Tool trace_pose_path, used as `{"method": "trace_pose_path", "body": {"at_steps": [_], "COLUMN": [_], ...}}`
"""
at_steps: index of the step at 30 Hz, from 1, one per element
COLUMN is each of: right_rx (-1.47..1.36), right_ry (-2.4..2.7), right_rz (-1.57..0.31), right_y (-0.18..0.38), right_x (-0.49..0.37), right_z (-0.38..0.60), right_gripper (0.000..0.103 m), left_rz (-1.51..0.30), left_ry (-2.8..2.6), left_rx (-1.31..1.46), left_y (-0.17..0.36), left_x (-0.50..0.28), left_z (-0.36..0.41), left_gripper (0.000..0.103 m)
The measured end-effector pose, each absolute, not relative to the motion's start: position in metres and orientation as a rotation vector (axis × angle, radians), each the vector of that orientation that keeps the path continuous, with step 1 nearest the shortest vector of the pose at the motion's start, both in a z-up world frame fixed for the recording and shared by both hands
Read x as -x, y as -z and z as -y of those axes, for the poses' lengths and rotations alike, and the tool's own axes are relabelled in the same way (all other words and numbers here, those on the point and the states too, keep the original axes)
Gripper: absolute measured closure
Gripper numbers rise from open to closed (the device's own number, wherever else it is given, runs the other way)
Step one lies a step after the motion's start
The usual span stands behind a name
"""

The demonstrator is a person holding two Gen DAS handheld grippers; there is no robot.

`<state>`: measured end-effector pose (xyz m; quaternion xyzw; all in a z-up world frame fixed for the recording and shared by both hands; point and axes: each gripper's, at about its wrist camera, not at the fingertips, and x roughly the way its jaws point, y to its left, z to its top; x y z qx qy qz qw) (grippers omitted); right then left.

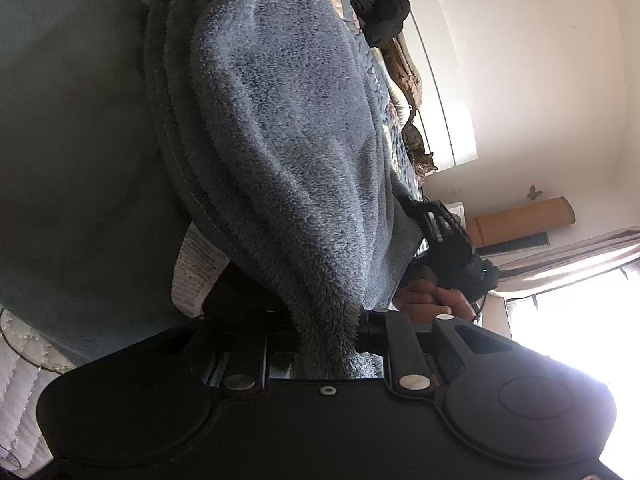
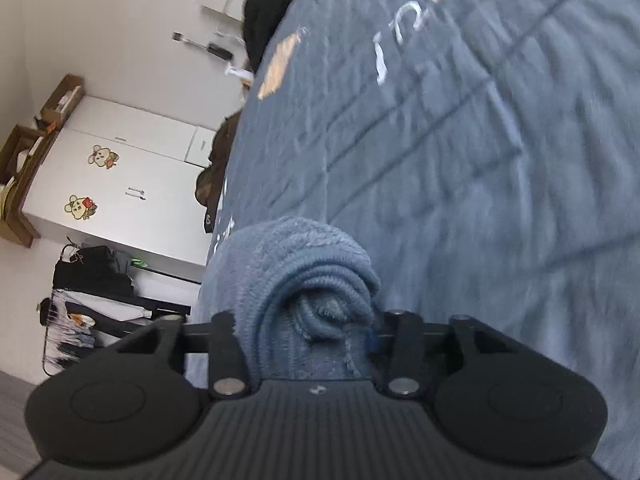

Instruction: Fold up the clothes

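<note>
In the left wrist view, the left gripper [image 1: 326, 344] is clenched on a gathered edge of a blue-grey fleece garment [image 1: 280, 128], which rises from the jaws and drapes across most of the frame; a white care label [image 1: 196, 268] shows under its stitched hem. In the right wrist view, the right gripper [image 2: 310, 332] is clamped on another bunched roll of the same fleece [image 2: 296, 276]. Beyond that roll lies the work surface, a bed covered in a blue quilted bedspread [image 2: 460, 160] with pale printed motifs. Beside the bed stands a white wardrobe [image 2: 132, 184] bearing two cartoon stickers, with brown boxes [image 2: 28, 148] on top. Back in the left view, a person's hand [image 1: 432, 298] holds the other gripper past the fleece, a tabby cat [image 1: 422, 160] sits farther off at the bed's edge, and a bright window [image 1: 580, 320] with a curtain lights the pale wall.
</note>
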<state>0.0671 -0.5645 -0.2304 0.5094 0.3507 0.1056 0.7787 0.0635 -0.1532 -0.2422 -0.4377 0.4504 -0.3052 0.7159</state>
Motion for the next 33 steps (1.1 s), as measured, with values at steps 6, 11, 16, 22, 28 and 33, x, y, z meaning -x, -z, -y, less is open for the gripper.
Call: {"method": "trace_pose_path", "body": {"at_steps": [6, 11, 16, 22, 28, 33], "right_rx": [-1.169, -1.196, -1.247, -1.284, -1.235, -1.118], "right_ry": [-0.216, -0.183, -0.12, -0.037, -0.044, -0.113], "right_rz": [-0.669, -0.588, -0.568, -0.576, -0.383, -0.155], "right_y": [0.187, 0.141, 0.106, 0.055, -0.037, -0.085], "right_x": [-0.052, -0.019, 0.007, -0.031, -0.059, -0.022], "right_z": [0.569, 0.574, 0.575, 0.583, 0.591, 0.604], "right_gripper": [0.074, 0.074, 0.074, 0.074, 0.074, 0.075], "left_rz": [-0.976, -0.916, -0.877, -0.881, -0.764, -0.646], "left_ry": [0.693, 0.734, 0.793, 0.774, 0.826, 0.976], "left_rx": [0.977, 0.974, 0.893, 0.802, 0.737, 0.617], "left_y": [0.231, 0.195, 0.139, 0.073, -0.017, -0.073], "left_x": [-0.067, -0.072, -0.08, -0.149, -0.219, -0.218], "left_z": [0.153, 0.141, 0.13, 0.147, 0.171, 0.189], "left_gripper": [0.084, 0.084, 0.084, 0.084, 0.084, 0.084]}}
